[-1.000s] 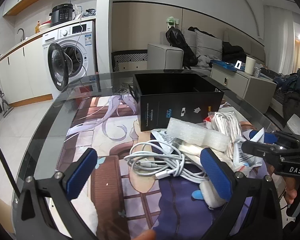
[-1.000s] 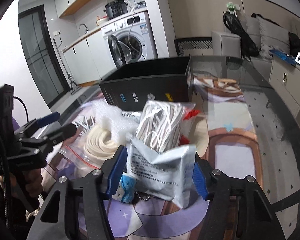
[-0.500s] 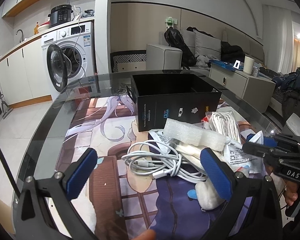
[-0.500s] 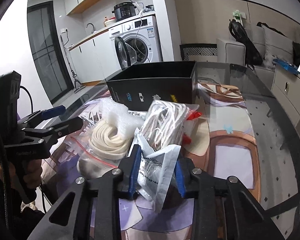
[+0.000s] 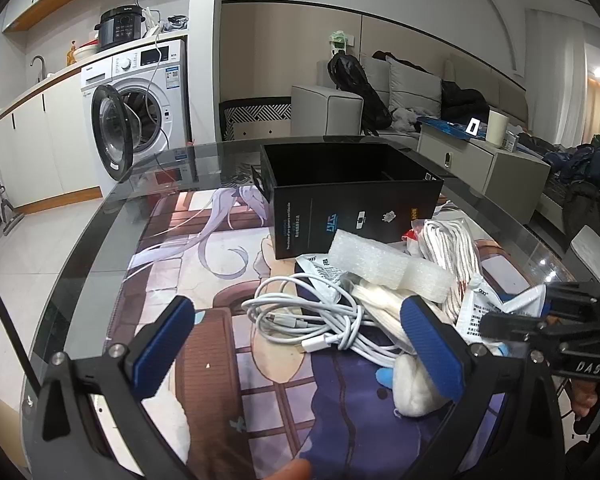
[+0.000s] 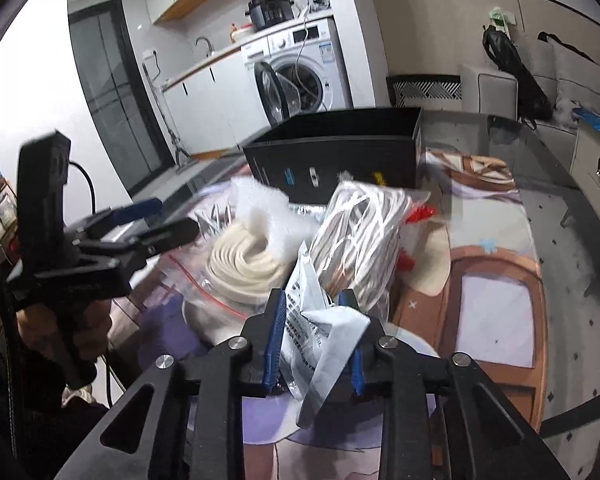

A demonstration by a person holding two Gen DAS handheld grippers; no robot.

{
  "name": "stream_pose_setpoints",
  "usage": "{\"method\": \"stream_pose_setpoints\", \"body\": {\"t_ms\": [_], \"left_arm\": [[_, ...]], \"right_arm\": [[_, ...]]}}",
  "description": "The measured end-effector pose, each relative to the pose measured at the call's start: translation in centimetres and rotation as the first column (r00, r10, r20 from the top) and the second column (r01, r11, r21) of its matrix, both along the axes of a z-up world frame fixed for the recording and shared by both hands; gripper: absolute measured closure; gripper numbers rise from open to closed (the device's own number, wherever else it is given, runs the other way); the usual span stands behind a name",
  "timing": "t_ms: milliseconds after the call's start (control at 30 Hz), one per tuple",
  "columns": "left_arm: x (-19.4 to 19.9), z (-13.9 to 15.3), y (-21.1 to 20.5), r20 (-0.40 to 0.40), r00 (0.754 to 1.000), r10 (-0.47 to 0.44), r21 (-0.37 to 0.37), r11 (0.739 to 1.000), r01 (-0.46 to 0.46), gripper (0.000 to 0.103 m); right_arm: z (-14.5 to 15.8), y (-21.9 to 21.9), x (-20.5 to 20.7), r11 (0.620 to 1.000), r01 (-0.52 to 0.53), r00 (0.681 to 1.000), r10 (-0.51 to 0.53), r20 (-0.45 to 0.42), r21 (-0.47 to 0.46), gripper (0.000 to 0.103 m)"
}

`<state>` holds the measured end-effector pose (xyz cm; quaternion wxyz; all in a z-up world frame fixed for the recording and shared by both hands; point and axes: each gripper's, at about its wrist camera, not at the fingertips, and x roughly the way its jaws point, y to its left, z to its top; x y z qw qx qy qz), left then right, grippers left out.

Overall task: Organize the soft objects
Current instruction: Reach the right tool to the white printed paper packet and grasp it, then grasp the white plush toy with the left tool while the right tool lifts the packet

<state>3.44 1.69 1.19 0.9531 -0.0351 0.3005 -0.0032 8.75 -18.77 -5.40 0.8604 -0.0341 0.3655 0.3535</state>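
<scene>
My right gripper (image 6: 314,340) is shut on a grey-white printed plastic pouch (image 6: 320,320) and holds it lifted in front of the pile; it shows at the right of the left wrist view (image 5: 500,308). The pile holds a bagged white rope bundle (image 6: 364,232), a cream coiled hose in a zip bag (image 6: 244,264), white foam (image 5: 384,264), a tangle of white charging cables (image 5: 312,312) and a white plush toy (image 5: 412,384). An open black box (image 5: 352,208) stands behind the pile. My left gripper (image 5: 300,344) is open over the cables, touching nothing.
The glass table (image 5: 100,240) carries a printed anime mat (image 5: 204,248). A washing machine (image 5: 140,112) with its door open stands far left. A sofa (image 5: 412,92) and a low cabinet (image 5: 480,164) stand beyond the table's far edge.
My right gripper has closed on the pouch and lifted it off the pile. My left gripper stays open and has barely moved.
</scene>
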Motion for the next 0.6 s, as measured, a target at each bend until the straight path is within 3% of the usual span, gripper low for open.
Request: {"method": "stream_pose_setpoints", "body": {"t_ms": [167, 233, 267, 400, 600], "left_arm": [[0.0, 0.0, -0.1, -0.001, 1.0, 0.003, 0.001, 1.0, -0.003, 0.0], [-0.1, 0.0, -0.1, 0.001, 1.0, 0.0, -0.003, 1.0, 0.0, 0.0], [-0.1, 0.1, -0.2, 0.003, 1.0, 0.0, -0.003, 1.0, 0.0, 0.0], [-0.3, 0.3, -0.4, 0.01, 1.0, -0.006, -0.001, 1.0, 0.006, 0.0], [-0.7, 0.4, -1.1, 0.011, 0.999, -0.043, -0.002, 0.999, 0.043, 0.0]], "right_arm": [[-0.3, -0.1, -0.3, 0.999, -0.034, 0.999, 0.035, -0.016, 0.024, 0.076], [-0.2, 0.1, -0.7, 0.999, -0.044, 0.999, 0.044, 0.01, 0.02, 0.078], [-0.1, 0.2, -0.9, 0.999, -0.048, 0.999, 0.047, 0.025, 0.017, 0.085], [0.9, 0.0, -1.9, 0.998, -0.039, 0.992, 0.034, 0.118, 0.041, 0.088], [3.0, -1.2, -2.6, 0.994, -0.035, 0.984, 0.017, 0.18, 0.101, 0.09]]}}
